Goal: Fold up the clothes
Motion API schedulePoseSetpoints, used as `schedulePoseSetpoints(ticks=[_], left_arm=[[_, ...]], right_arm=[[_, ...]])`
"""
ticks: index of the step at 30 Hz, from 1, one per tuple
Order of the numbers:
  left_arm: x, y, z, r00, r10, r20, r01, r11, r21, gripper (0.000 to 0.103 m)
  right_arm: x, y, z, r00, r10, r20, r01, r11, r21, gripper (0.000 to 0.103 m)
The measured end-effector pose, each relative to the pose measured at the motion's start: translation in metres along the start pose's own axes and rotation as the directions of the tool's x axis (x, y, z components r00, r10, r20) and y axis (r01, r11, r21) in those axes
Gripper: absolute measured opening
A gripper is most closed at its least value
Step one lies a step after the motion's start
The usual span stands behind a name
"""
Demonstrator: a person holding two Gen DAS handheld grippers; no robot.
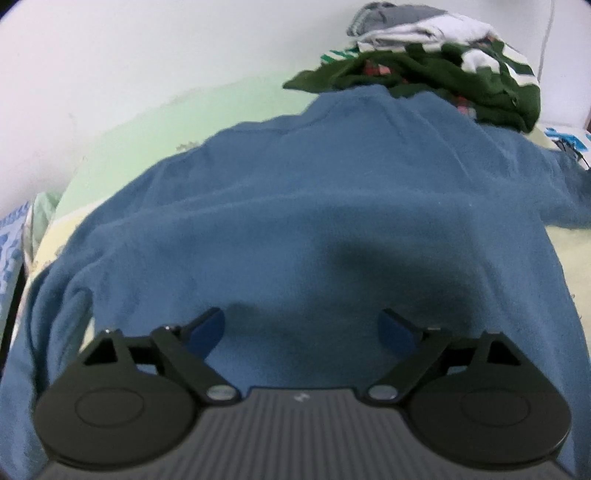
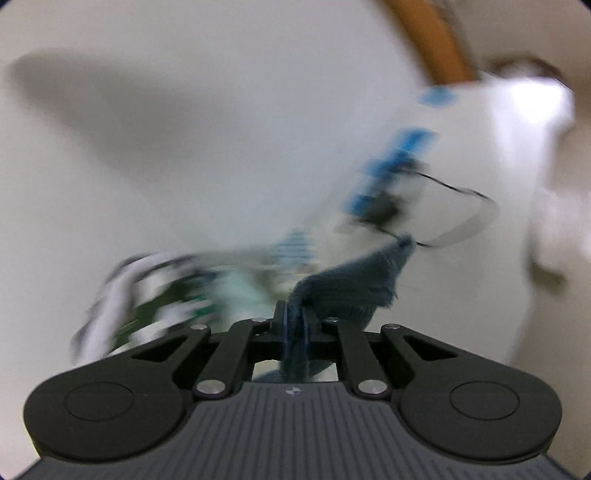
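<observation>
Looking forward along the left gripper point(image 1: 303, 328), the left wrist view shows its two black fingers with blue pads point(image 1: 208, 330) spread wide apart, holding nothing. The gripper points low over a large blue fleece-like sweater point(image 1: 314, 206), which lies spread flat and fills most of the view. The fingertips hover close to the near part of the fabric; whether they touch it cannot be told. The sweater rests on a pale yellow and light green bed cover point(image 1: 122, 147). At the far end of the sweater, against a white wall point(image 1: 110, 55), sits a heap of other clothes: a dark green garment with white stripes point(image 1: 443, 77), and on top of it folded grey and white pieces point(image 1: 417, 22). The green garment touches the sweater's far edge.

Turning to the right wrist view, the picture is heavily blurred. The right gripper point(image 2: 294, 317) has its fingers pressed close together, pinching a fold of the same blue sweater point(image 2: 354, 284). The cloth passes between the fingers and juts forward and to the right of the tips. The gripper is tilted upward toward the white wall, which fills the upper half. Behind the cloth, to the left, a smeared green and white striped garment point(image 2: 147, 295) is visible. To the right are a white surface with bright blue markings point(image 2: 406, 155) and a thin black cable point(image 2: 458, 190), both too blurred to describe further.
</observation>
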State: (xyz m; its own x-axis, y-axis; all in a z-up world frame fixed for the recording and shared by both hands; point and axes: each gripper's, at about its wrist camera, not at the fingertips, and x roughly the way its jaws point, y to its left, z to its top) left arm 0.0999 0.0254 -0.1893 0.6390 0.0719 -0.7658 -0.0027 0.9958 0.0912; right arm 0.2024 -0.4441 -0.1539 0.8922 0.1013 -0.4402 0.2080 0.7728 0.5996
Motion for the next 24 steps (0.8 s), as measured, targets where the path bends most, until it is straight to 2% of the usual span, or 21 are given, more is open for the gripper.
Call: schedulePoseSetpoints(ticks=[2,5,7,10,13,17,19,21,23,24], left_arm=[[-0.005,0.006,0.001,1.000,-0.008,0.009,0.008,1.000,-0.004,0.090],[-0.013,0.014,0.002,1.000,-0.020,0.023,0.020,1.000,-0.009,0.090],[-0.018,0.020,0.003,0.999,-0.027,0.032,0.028,1.000,-0.012,0.091],[-0.030,0.033,0.003,0.997,-0.043,0.069,0.045,0.999,-0.025,0.096],[-0.034,0.055,-0.002,0.997,-0.026,0.077,0.030,0.998,-0.056,0.096],[-0.035,0.086,-0.013,0.998,-0.027,0.059,0.032,0.996,-0.080,0.095],[-0.031,0.089,-0.013,0.997,-0.051,0.051,0.054,0.997,-0.061,0.095],[-0.026,0.082,-0.011,0.995,-0.084,0.058,0.086,0.996,-0.030,0.095],[-0.021,0.075,-0.009,0.991,-0.117,0.064,0.117,0.993,0.002,0.095],[-0.019,0.072,-0.007,0.989,-0.134,0.066,0.133,0.991,0.017,0.095]], right_arm=[[-0.004,0.034,-0.006,0.994,0.105,-0.023,-0.106,0.990,-0.092,0.008],[-0.005,0.090,-0.029,0.960,0.258,-0.110,-0.275,0.945,-0.177,0.008],[-0.002,0.122,-0.051,0.926,0.332,-0.180,-0.365,0.909,-0.202,0.009],[0.001,0.171,-0.084,0.858,0.428,-0.285,-0.494,0.839,-0.228,0.009],[0.007,0.211,-0.146,0.817,0.421,-0.393,-0.551,0.771,-0.320,0.009],[0.010,0.232,-0.211,0.792,0.309,-0.527,-0.568,0.690,-0.449,0.012],[0.010,0.240,-0.241,0.775,0.240,-0.585,-0.580,0.640,-0.504,0.022],[0.009,0.246,-0.268,0.756,0.172,-0.632,-0.594,0.585,-0.551,0.039],[-0.010,0.241,-0.262,0.750,0.203,-0.629,-0.615,0.563,-0.552,0.045],[-0.018,0.233,-0.258,0.772,0.206,-0.601,-0.589,0.586,-0.556,0.047]])
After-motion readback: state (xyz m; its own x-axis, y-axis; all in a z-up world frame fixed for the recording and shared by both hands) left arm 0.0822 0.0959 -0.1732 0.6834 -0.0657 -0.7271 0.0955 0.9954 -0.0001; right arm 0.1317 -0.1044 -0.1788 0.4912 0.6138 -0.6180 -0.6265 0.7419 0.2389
